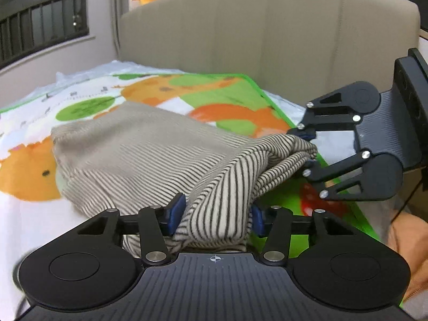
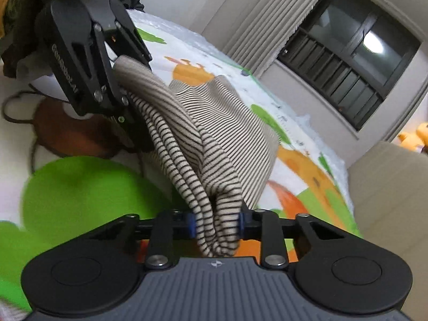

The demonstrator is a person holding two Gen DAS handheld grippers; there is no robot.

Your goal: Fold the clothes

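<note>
I have the striped garment [image 1: 149, 157] pinched at one bunched edge in both the left gripper [image 1: 216, 215] and right gripper [image 2: 216, 223], lifted off the cartoon mat [image 1: 214, 93]. It looks already doubled; I judge a fold is midway, with laying down and smoothing left

Each wrist view looks close along its own fingers. Both share the striped cloth [image 1: 149, 157], the mat [image 1: 214, 99] and the opposite gripper.

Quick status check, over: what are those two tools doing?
Left tool and right tool both clamped on striped cloth. Cloth bunched, lifted off mat. Nothing blocking.
</note>
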